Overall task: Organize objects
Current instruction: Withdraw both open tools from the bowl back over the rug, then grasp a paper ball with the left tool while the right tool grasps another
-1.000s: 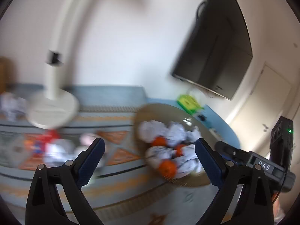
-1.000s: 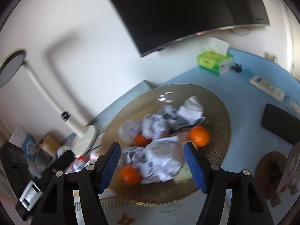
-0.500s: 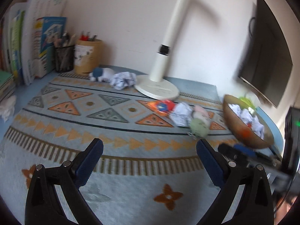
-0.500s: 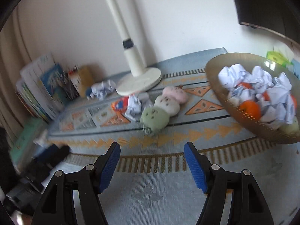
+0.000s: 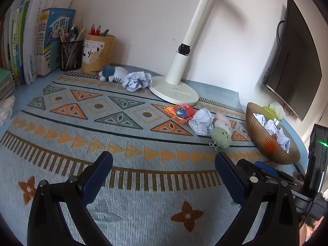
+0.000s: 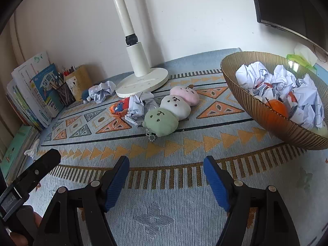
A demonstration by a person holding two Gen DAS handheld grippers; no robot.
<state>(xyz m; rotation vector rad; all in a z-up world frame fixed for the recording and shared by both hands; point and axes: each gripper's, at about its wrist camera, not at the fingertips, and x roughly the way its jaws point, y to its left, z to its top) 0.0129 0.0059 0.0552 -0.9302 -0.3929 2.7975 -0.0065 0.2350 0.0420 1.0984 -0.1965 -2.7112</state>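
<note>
A brown ribbed bowl [image 6: 254,110] at the right holds crumpled paper and oranges [image 6: 275,106]; it also shows in the left wrist view [image 5: 266,141]. On the patterned mat lie a three-ball plush [image 6: 172,110], a crumpled paper ball [image 6: 137,106], an orange snack packet [image 6: 119,107], and farther back another paper ball [image 5: 136,81] with a blue-white plush [image 5: 112,73]. My left gripper [image 5: 162,174] and right gripper [image 6: 166,176] are both open and empty, low over the mat's near part.
A white desk lamp [image 5: 174,90] stands at the back middle. Books [image 5: 30,41] and pen holders [image 5: 96,53] line the back left. A wall monitor [image 5: 293,61] hangs at the right. A tissue [image 5: 6,108] lies at the left edge.
Both grippers have swung from above the bowl to the left and down, now facing the mat. Both stay open and empty.
</note>
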